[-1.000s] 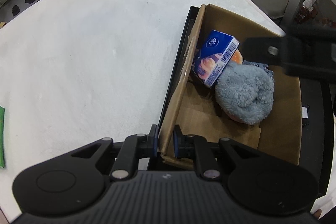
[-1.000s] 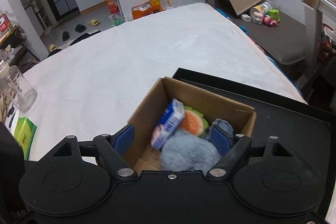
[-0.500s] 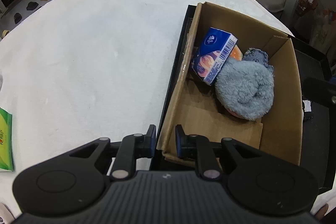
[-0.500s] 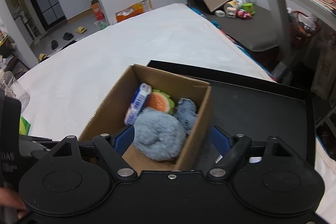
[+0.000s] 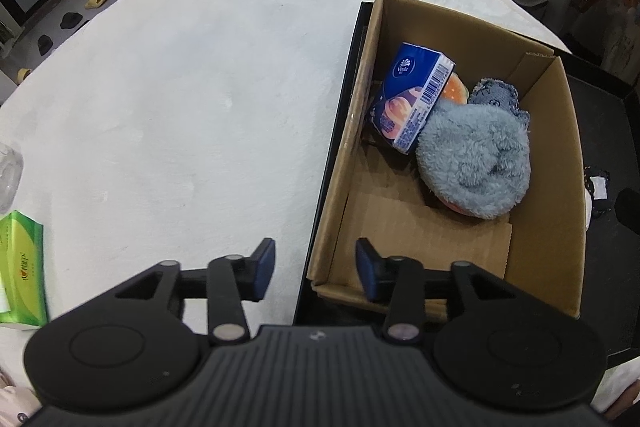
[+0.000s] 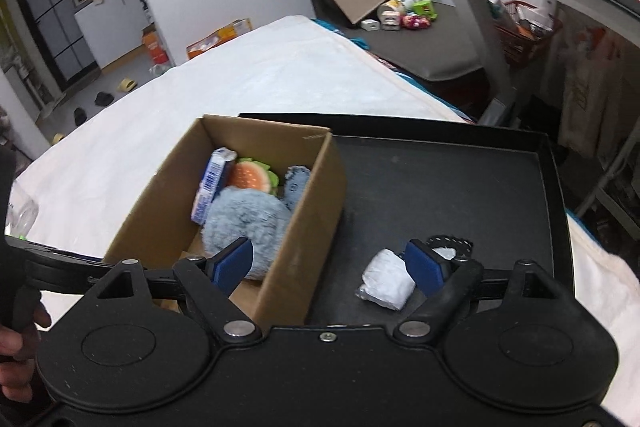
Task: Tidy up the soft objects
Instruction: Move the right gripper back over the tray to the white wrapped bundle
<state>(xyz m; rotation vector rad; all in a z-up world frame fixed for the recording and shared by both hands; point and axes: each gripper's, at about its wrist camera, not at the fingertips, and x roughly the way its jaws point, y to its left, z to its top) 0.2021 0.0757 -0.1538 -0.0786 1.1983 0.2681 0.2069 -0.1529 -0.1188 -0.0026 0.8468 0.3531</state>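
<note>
Four soft items lie in box (image 5: 560, 163) at tray's (image 6: 440, 163) left edge: tissue pack (image 5: 412, 95), burger toy (image 6: 250, 175), denim piece (image 5: 496, 95), plush (image 5: 474, 163). White wad (image 6: 386, 285) left on tray, near front edge. Left gripper (image 5: 316, 267) and right gripper (image 6: 330, 263): jaws spread, empty.

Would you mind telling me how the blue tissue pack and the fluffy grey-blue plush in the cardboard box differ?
The blue tissue pack is a smooth, printed block with flat faces; the grey-blue plush is a fuzzy, rounded mound. The pack stands tilted, leaning against the plush, which sits low and looks bulkier. Both lie inside the cardboard box.
</note>
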